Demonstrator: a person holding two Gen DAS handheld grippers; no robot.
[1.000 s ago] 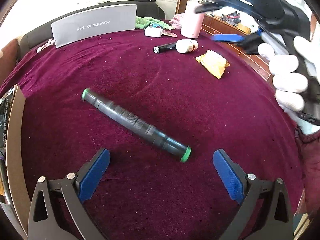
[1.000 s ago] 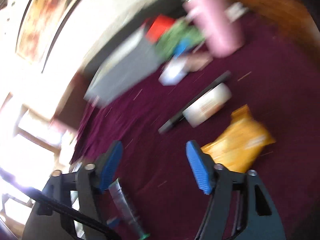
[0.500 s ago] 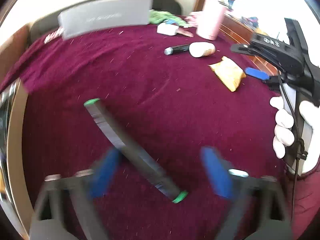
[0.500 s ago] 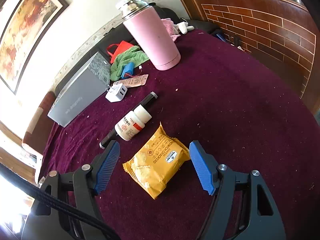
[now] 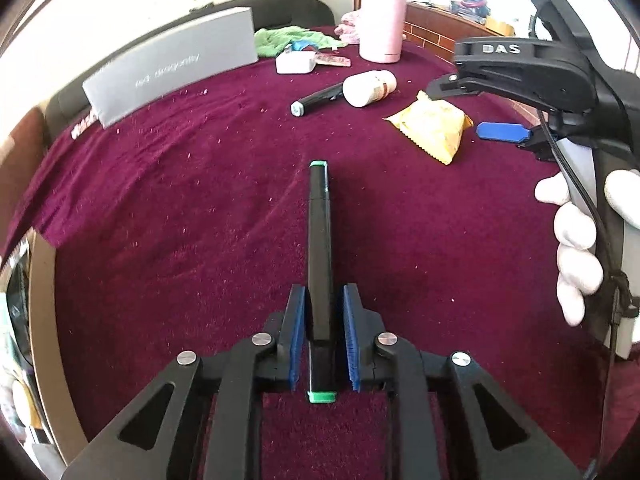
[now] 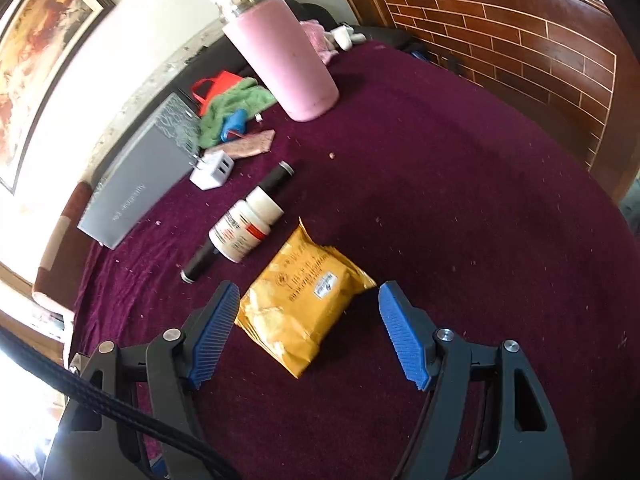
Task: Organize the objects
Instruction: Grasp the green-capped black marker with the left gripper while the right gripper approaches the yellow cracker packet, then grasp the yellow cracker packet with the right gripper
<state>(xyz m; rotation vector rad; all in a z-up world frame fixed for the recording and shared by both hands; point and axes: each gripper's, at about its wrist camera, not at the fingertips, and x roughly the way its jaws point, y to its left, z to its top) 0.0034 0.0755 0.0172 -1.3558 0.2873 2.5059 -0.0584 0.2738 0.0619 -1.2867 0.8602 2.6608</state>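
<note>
My left gripper [image 5: 323,300] is shut on a long black tube with green ends [image 5: 320,240], which points straight away from me over the maroon cloth. My right gripper [image 6: 306,304] is open, its blue pads on either side of a yellow snack packet [image 6: 304,296] lying on the cloth; whether they touch it I cannot tell. The packet [image 5: 434,130] and the right gripper [image 5: 502,132] also show at the right of the left wrist view. A white pill bottle [image 6: 244,226] lies against a black marker [image 6: 240,226] just beyond the packet.
A pink flask [image 6: 284,56] stands at the back. A grey box [image 6: 136,184], a white charger [image 6: 212,170], a green cloth [image 6: 236,108] and a patterned strip [image 6: 248,146] lie behind. A brick-patterned wooden wall [image 6: 500,40] runs along the right. A wooden edge [image 5: 40,304] sits left.
My left gripper has closed on the black tube, which now points straight ahead. My right gripper has swung down and settled around the yellow packet.
</note>
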